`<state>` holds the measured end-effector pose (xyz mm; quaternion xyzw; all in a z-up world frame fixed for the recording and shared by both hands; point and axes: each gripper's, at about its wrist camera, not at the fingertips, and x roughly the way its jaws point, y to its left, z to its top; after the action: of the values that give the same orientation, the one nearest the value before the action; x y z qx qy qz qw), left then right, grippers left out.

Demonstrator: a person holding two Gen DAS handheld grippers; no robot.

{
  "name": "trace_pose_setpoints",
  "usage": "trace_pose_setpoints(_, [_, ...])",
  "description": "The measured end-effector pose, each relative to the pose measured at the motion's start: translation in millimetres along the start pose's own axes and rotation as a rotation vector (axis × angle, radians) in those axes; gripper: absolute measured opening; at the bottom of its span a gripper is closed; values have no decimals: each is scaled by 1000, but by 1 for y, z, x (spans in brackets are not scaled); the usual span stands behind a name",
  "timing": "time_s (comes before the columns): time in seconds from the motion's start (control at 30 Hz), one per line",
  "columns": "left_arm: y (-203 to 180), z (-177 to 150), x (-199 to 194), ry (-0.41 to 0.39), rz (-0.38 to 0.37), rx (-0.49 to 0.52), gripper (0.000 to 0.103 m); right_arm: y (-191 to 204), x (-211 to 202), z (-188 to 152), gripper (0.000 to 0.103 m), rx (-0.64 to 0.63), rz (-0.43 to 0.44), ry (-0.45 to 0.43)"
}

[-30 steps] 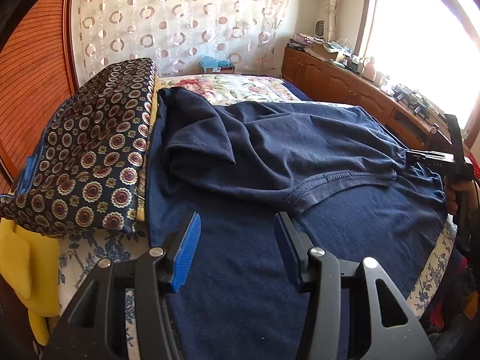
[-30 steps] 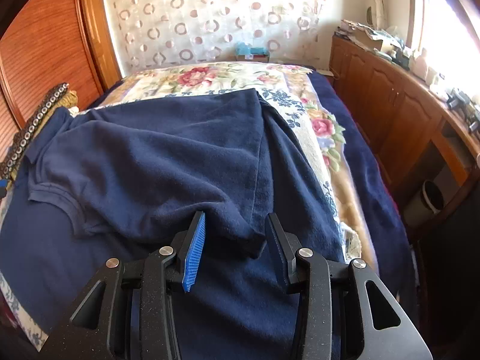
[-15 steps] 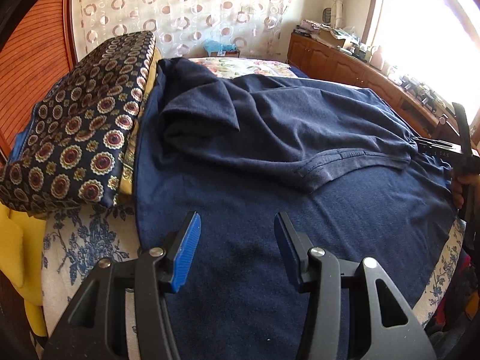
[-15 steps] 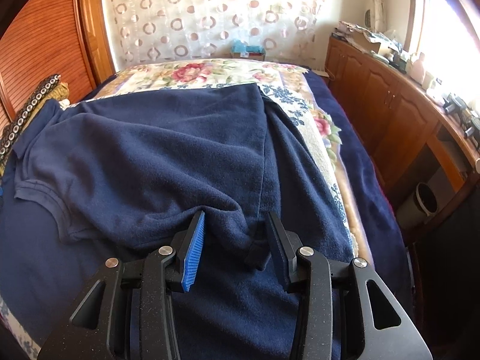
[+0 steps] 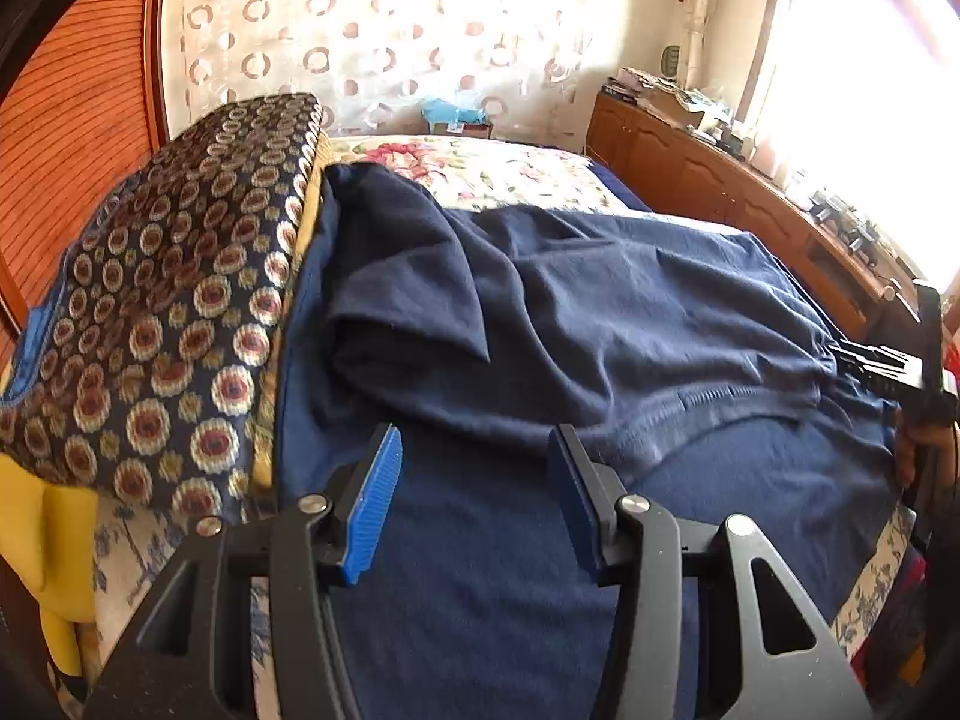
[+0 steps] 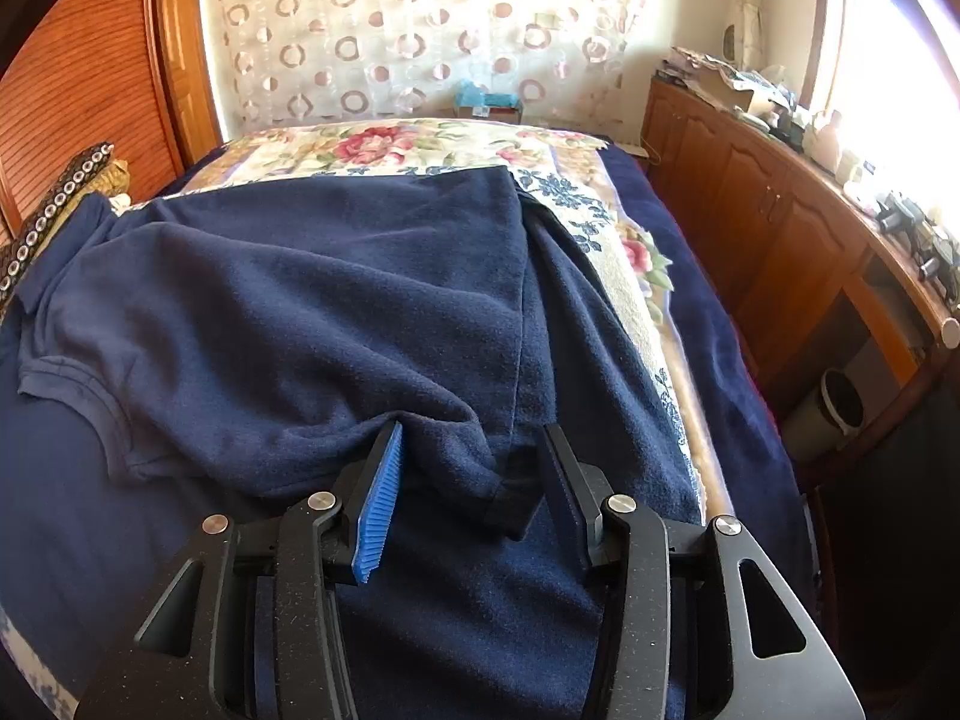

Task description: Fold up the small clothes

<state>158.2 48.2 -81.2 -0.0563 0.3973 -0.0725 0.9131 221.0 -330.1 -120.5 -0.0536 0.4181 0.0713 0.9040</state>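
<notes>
A navy polo shirt (image 5: 600, 324) lies rumpled on a navy blanket (image 5: 480, 588) on the bed, its collar end toward the patterned cushion. My left gripper (image 5: 474, 480) is open and empty, its fingers right at the shirt's near sleeve edge. In the right wrist view the shirt (image 6: 300, 324) spreads across the bed, sleeve hem at left. My right gripper (image 6: 471, 474) is open, with the shirt's near bottom corner bunched between its fingers. The right gripper also shows at the right edge of the left wrist view (image 5: 882, 363).
A dark cushion with round motifs (image 5: 168, 312) lies along the left of the bed. A floral bedsheet (image 6: 390, 144) covers the far end. A wooden cabinet (image 6: 780, 240) with clutter runs along the right, a bin (image 6: 840, 402) below. Yellow cloth (image 5: 54, 540) hangs at the left.
My left gripper has moved forward to the shirt's sleeve edge. My right gripper has pushed forward so the shirt's corner sits deeper between its open fingers.
</notes>
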Motion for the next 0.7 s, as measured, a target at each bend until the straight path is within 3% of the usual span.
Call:
trace_pose_setpoints(0.47, [10,8,40,90,13,-54,50,-1,0,0,48,-1,-3,-2])
trace_pose_setpoints(0.7, [-1,6,27,51,40,-3,50,-1,0,-1,48,-2,-2,-2])
